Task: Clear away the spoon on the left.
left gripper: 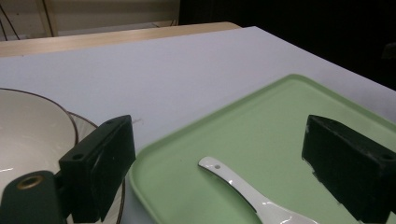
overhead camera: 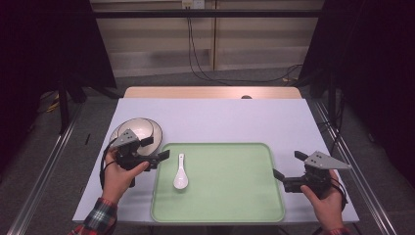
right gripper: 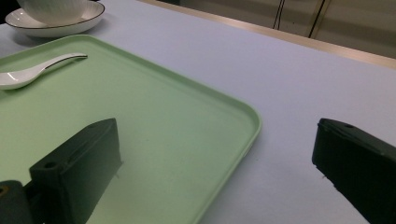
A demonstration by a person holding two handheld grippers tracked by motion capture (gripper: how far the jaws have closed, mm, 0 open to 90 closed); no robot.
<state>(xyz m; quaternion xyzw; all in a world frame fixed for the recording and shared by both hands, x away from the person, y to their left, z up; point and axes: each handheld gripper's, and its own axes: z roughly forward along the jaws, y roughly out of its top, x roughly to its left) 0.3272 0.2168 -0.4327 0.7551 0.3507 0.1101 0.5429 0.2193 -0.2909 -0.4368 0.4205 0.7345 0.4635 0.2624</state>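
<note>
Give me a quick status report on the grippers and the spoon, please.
Left gripper open, empty, beside spoon. Right gripper open, empty, at tray edge. Spoon flat on tray. Nothing in the way.

One camera looks down from above the near edge of the surface (overhead camera: 215, 117); two ride low, close, both catching the green tray (left gripper: 280, 116) and spoon (right gripper: 32, 70).

Count: 1 green tray (overhead camera: 230, 208), 1 white ceramic spoon (overhead camera: 180, 174) lying on it. 1 white bowl (overhead camera: 139, 128) sitting in 1 saucer (overhead camera: 157, 131), both dark-rimmed, stacked. 1 surface (overhead camera: 220, 117) carrying all of it. 2 handheld grippers: left gripper (overhead camera: 157, 149), right gripper (overhead camera: 288, 165), 2 fingers each.
</note>
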